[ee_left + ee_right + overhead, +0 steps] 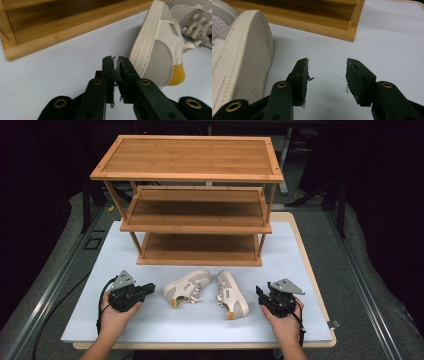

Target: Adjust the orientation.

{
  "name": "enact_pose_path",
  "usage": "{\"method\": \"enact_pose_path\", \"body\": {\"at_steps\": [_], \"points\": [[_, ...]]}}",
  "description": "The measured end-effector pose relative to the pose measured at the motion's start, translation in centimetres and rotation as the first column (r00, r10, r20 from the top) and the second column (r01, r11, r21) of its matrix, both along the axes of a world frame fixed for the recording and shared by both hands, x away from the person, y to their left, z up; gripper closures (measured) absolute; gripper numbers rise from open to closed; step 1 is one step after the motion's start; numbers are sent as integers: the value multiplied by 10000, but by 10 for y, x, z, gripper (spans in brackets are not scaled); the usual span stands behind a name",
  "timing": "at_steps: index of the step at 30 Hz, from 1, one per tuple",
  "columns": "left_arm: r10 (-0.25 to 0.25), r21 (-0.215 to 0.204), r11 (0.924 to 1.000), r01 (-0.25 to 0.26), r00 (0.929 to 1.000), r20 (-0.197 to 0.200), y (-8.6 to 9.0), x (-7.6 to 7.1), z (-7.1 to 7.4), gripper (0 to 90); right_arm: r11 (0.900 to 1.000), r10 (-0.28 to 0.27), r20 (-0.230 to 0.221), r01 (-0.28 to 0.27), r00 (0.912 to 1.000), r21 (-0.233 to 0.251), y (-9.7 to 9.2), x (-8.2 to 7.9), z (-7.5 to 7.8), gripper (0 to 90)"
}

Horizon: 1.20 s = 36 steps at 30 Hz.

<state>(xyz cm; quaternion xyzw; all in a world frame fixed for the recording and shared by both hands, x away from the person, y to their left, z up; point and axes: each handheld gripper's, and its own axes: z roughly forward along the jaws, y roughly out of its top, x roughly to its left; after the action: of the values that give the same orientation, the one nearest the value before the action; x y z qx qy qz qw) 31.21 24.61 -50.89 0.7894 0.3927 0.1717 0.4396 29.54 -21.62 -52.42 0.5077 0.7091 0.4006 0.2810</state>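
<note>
Two pale shoes, left one [186, 288] and right one [231, 294], lie on the desk [150, 320] before a bare three-shelf rack [187, 170]. Left tongs [116, 61] pressed together, empty; right tongs [327, 68] gaping, empty, beside a ribbed sole [249, 50].

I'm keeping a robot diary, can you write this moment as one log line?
left gripper shut, empty | right gripper open, empty | two shoes on table | rack empty
</note>
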Motion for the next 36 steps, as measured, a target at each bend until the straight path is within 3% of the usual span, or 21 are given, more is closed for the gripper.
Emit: {"method": "enact_pose_path", "body": {"at_steps": [7,13,16,20,23,29,32,36], "points": [[-133,151,9998,134,9999,-63,-9,3,3,899,10000,-35,-20,35,10000,65,0,0,0,519],[-246,-189,9995,245,9997,-63,-13,2,4,891,9993,-87,-98,91,9999,366,-4,1,-1,509],[-731,-507,9961,728,9973,-55,-20,-2,6,821,9988,-114,-84,118,9999,466,-5,2,-1,509],[-1073,-366,9935,1078,9941,149,-31,-6,6,622,9984,-131,-103,136,9999,553,-5,2,-1,508],[-1389,-402,9895,1387,9903,-23,-38,-7,3,497,9982,-137,-156,146,9998,576,-6,2,-1,508],[-1683,158,9857,1679,9852,313,-49,-13,1,443,9968,-217,-172,229,9996,767,-8,2,-2,505],[-1777,146,9840,1773,9833,379,-49,-13,0,423,9954,-303,-190,319,9994,902,-10,3,-2,504],[-2068,7,9784,2069,9778,346,-49,-11,-1,332,9939,-345,-273,371,9990,1040,-12,3,-3,503]]}}
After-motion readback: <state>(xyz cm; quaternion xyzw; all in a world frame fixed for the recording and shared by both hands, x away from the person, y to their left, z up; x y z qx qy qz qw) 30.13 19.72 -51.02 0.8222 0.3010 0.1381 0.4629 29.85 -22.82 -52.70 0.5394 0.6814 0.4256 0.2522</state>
